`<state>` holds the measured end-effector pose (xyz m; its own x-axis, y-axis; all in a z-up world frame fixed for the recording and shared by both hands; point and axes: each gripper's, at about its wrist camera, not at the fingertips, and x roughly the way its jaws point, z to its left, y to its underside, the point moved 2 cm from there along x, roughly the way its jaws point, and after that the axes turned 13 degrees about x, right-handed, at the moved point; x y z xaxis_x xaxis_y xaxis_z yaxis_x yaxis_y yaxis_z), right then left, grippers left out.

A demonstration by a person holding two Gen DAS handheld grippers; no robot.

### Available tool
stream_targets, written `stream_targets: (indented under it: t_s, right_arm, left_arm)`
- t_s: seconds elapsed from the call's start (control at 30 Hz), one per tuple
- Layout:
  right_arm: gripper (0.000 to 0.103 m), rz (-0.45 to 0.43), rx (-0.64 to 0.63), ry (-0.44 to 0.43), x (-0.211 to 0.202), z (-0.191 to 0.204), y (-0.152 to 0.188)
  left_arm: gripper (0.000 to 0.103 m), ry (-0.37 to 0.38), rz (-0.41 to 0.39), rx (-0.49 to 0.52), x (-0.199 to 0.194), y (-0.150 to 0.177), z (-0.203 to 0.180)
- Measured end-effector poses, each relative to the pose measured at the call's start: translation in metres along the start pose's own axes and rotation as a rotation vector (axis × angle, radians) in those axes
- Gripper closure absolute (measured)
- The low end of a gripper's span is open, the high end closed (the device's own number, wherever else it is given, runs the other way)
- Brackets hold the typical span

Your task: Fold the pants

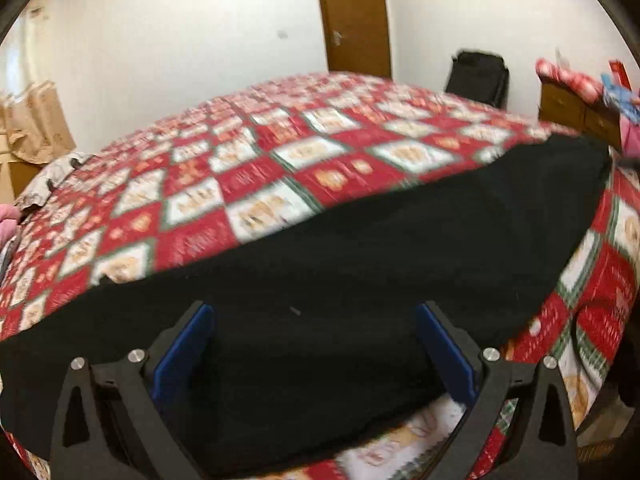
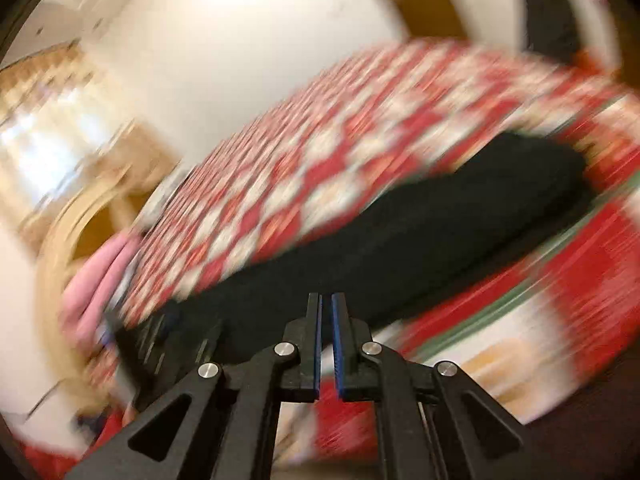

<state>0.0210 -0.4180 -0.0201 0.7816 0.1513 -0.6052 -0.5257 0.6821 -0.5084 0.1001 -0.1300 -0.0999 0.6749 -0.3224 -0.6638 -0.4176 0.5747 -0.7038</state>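
Two grippers work over a bed. The left gripper [image 1: 314,312] has its jaws spread wide, blue pads [image 1: 188,344] well apart, with nothing pinched; the black pants [image 1: 360,248] lie flat directly beneath and ahead of it, stretching away to its right across the red-and-white patchwork bedspread [image 1: 248,148]. The right gripper [image 2: 326,300] is all but closed, only a thin slit between its pads, and no cloth shows between them; the pants lie just beyond its tips, running off to its right in a blurred view.
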Motion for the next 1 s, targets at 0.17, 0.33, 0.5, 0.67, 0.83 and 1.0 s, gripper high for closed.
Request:
stream_targets:
  t_s: [0.17,0.33,0.5,0.67,0.83,1.0]
  right_arm:
    - [0.047,-0.210,0.204,0.141,-0.028,-0.073,-0.053]
    - [0.042,-0.301,0.276,0.158,-0.030,-0.112,-0.066]
    - [0.043,-0.312,0.233,0.165,-0.019,-0.111,-0.077]
    - [0.094,-0.241,0.101,0.263,-0.006,-0.090,-0.079]
    - [0.095,-0.224,0.148,0.152,-0.030,-0.085,-0.077]
    - [0.095,-0.146,0.103,0.326,-0.019,-0.110,-0.068]
  left_arm:
    - [0.000,0.047,0.014,-0.061,0.000,0.022,-0.005]
    - [0.000,0.054,0.030,-0.048,-0.001,0.021,-0.006]
    - [0.000,0.050,0.041,-0.047,0.000,0.019,-0.007]
    - [0.000,0.045,0.048,-0.040,0.002,0.019,-0.008]
    - [0.000,0.065,0.061,-0.027,0.001,0.019,-0.006]
    - [0.000,0.111,0.091,0.015,0.002,0.015,-0.005]
